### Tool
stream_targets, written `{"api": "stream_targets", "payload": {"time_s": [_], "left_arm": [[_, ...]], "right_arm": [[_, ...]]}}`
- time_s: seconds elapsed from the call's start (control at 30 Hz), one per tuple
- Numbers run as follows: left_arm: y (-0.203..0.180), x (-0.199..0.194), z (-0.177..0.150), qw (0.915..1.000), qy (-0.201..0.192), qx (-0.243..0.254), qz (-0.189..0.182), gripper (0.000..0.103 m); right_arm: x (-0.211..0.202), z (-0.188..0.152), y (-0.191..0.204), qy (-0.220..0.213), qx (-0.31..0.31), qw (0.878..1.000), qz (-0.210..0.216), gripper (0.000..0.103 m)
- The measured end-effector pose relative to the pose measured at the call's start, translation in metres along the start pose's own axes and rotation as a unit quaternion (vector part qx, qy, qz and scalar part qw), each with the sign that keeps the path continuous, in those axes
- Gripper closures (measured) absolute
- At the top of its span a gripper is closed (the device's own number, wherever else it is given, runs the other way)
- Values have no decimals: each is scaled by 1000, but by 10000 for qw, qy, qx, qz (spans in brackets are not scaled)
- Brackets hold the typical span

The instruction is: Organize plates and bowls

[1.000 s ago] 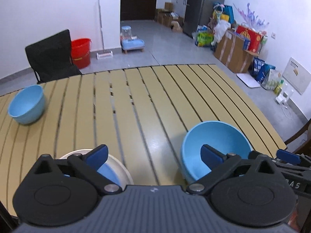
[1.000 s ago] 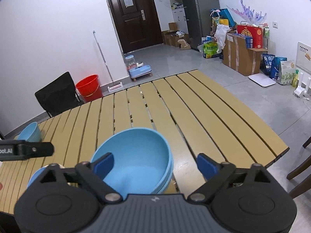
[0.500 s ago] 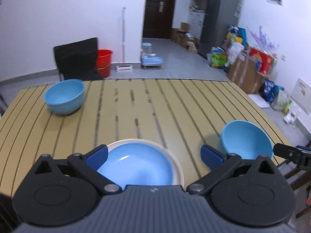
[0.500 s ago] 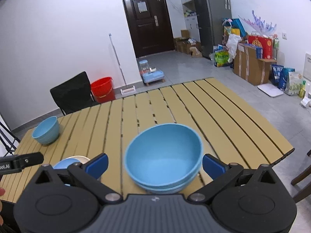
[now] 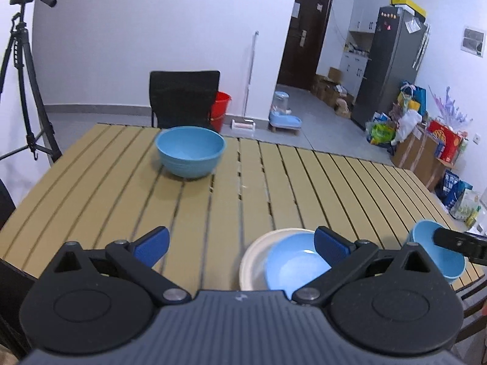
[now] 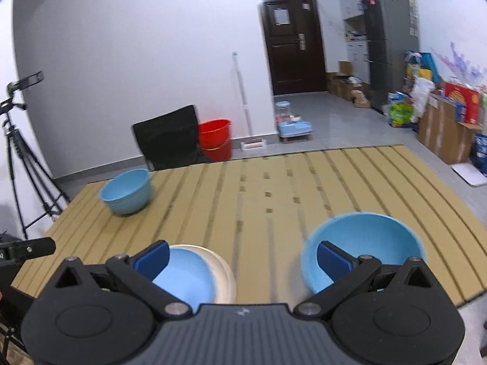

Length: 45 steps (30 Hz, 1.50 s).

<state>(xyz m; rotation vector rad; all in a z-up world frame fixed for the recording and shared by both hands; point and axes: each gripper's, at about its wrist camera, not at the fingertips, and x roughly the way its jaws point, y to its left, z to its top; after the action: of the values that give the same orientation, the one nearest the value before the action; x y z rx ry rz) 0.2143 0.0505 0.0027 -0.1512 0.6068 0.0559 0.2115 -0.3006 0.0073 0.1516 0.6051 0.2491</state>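
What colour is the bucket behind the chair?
Red; the bucket shows best in the right wrist view.

My table (image 5: 274, 182) is tan with dark slat lines; the bowls (image 5: 190, 151) are light blue, one plate (image 5: 252, 258) cream, another (image 5: 293, 269) blue.

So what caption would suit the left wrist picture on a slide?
Open left gripper above a slatted wooden table holding a far blue bowl and a blue dish on a cream plate.

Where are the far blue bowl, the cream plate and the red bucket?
far blue bowl (image 5: 190, 151): left wrist view, inner wall.
cream plate (image 5: 254, 260): left wrist view, bare left rim.
red bucket (image 6: 214, 138): right wrist view, front wall.
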Motion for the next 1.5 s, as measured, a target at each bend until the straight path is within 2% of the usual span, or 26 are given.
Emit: {"api": "stream_targets", "payload": {"time_s": [0.1,0.23,0.5,0.7,0.87,1.1,1.37,1.5], "left_arm": [[8,-3,7,9997,-14,113,214,0],[27,-2,10,9994,-33,-12,352,0],[68,16,19,9982,150,-213,538,0],[86,26,28,9975,100,-186,668,0],[104,51,41,9968,169,-293,717,0],[119,83,64,9963,308,-427,683,0],[121,120,93,9960,414,-220,763,0],[126,144,106,9936,713,-204,858,0]], "right_arm": [[12,5,25,41,-63,9997,231,0],[27,14,51,125,-231,9991,340,0],[63,22,84,355,-355,9975,489,0],[88,32,115,352,-432,9960,697,0],[120,38,137,592,-571,9936,771,0],[156,63,160,661,-460,9933,826,0],[214,85,184,1000,-537,9902,817,0],[237,97,188,1163,-432,9889,819,0]]}}
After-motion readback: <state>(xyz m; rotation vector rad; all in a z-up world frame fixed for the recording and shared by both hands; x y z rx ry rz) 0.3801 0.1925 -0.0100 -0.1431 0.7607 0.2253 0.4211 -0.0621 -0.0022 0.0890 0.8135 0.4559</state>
